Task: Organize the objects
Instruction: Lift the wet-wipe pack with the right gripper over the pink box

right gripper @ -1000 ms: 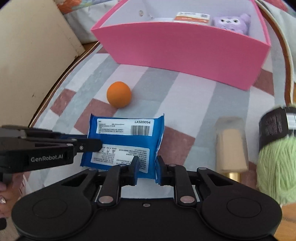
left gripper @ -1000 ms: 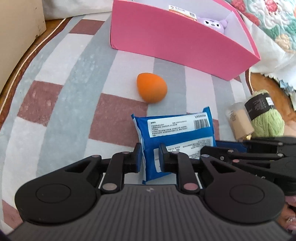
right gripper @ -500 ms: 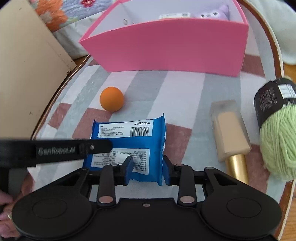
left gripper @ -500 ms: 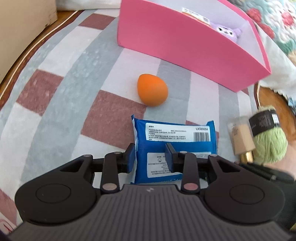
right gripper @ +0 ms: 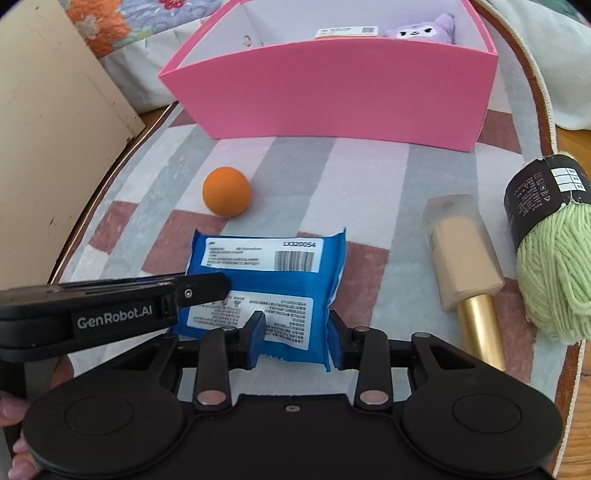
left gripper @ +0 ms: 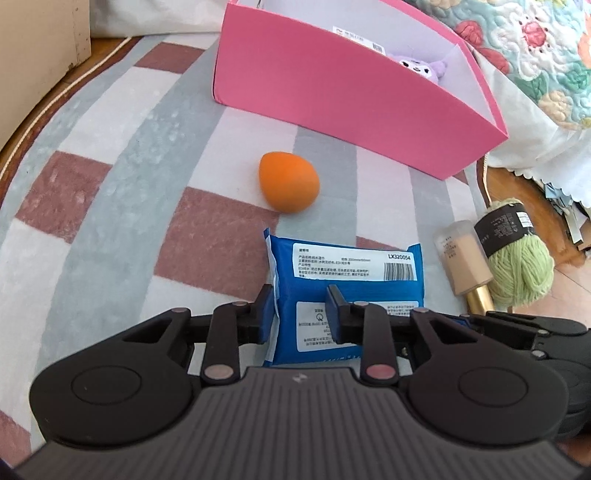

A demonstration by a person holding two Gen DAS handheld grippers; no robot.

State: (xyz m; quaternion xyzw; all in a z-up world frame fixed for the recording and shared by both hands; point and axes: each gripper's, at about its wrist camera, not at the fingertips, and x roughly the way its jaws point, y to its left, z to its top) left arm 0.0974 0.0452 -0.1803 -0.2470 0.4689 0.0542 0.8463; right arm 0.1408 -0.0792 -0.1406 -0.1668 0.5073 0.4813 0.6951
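Observation:
A blue wipes pack (left gripper: 343,266) (right gripper: 266,266) lies flat on the striped rug (left gripper: 110,184). My left gripper (left gripper: 301,314) straddles the pack's near left part; its jaws are closing, a gap still shows and the pack lies unpinched between the pads. My right gripper (right gripper: 295,336) straddles the near right corner, and its jaws are opening with that corner between them. An orange sponge egg (left gripper: 288,182) (right gripper: 226,191) rests just beyond the pack. Behind it stands the pink box (left gripper: 351,99) (right gripper: 332,92), holding a purple plush toy (right gripper: 424,27).
A beige foundation bottle with a gold cap (right gripper: 461,254) and a green yarn ball (right gripper: 554,258) lie right of the pack. A beige furniture panel (right gripper: 48,129) stands along the rug's left edge. Quilted bedding (left gripper: 535,44) lies beyond the box at right.
Both grippers' jaws were nearly together over the pack's near edge and now stand apart. The right pair widened steadily. The pack, egg, bottle and yarn have not moved.

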